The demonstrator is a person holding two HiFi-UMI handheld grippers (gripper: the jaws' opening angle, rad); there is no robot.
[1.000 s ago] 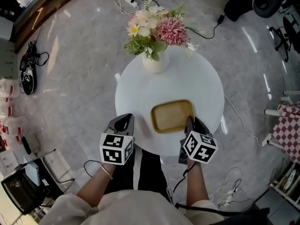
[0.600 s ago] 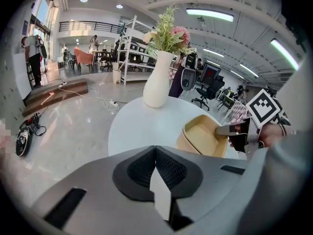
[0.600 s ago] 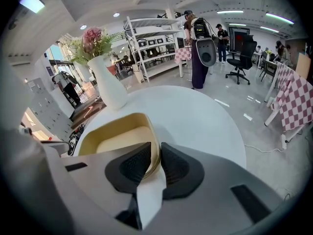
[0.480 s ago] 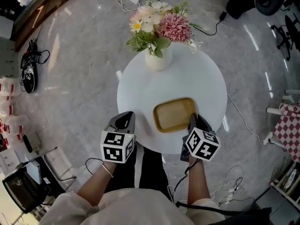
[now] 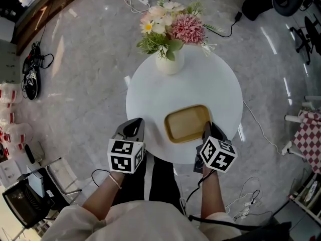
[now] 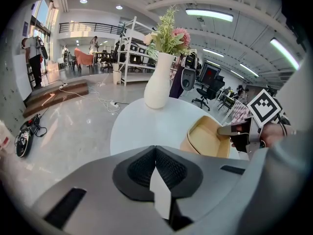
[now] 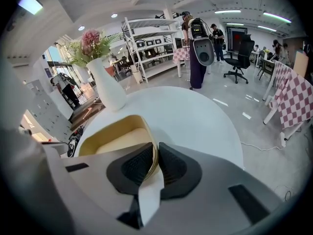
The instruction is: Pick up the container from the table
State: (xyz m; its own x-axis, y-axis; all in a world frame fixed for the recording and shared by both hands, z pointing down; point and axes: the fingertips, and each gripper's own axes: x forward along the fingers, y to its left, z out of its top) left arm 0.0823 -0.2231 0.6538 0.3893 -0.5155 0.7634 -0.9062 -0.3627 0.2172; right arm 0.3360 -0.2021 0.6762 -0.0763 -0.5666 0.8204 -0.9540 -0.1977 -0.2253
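Right gripper view: your right gripper is closing its jaws onto the shallow tan rectangular container's rim, at the round white table's 6 o'clock side. Your left gripper is fully closed and empty.

Bright, even light from ceiling strip lamps leaves pale glare streaks on the polished floor, the head view is sharp, and both gripper views warp strongly toward dark, rounded edges.
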